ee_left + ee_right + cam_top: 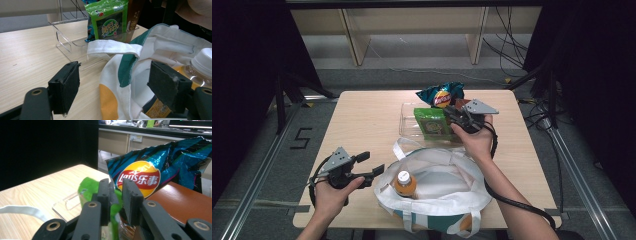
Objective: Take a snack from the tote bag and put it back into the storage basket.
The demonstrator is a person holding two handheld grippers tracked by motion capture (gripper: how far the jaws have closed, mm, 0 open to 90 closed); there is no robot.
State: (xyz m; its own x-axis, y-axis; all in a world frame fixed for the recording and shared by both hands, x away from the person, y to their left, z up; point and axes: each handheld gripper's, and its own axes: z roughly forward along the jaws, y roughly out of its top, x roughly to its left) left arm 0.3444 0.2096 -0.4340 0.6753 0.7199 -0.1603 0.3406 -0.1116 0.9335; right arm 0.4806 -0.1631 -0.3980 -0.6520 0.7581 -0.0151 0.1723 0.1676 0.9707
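- Right gripper [451, 114] at the top edge of the flat green foil snack packet [433, 122]; packet stands upright in the clear plastic tray [408, 120], long axis vertical, directly beneath and between the jaws.
- Jaws part-spread; pads seemingly off the foil, packet released.
- Left gripper [373, 164] wide open beside the white cloth tote bag [437, 180] on the surface.

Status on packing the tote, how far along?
Done: the orange bottle stands inside the white tote bag. In hand: the right tongs straddle the top edge of the green snack packet, which stands in the clear tray; no firm clamp is evident. The left tongs are open at the bag's rim. Left: the green packet and the blue chips bag behind it are outside the tote.
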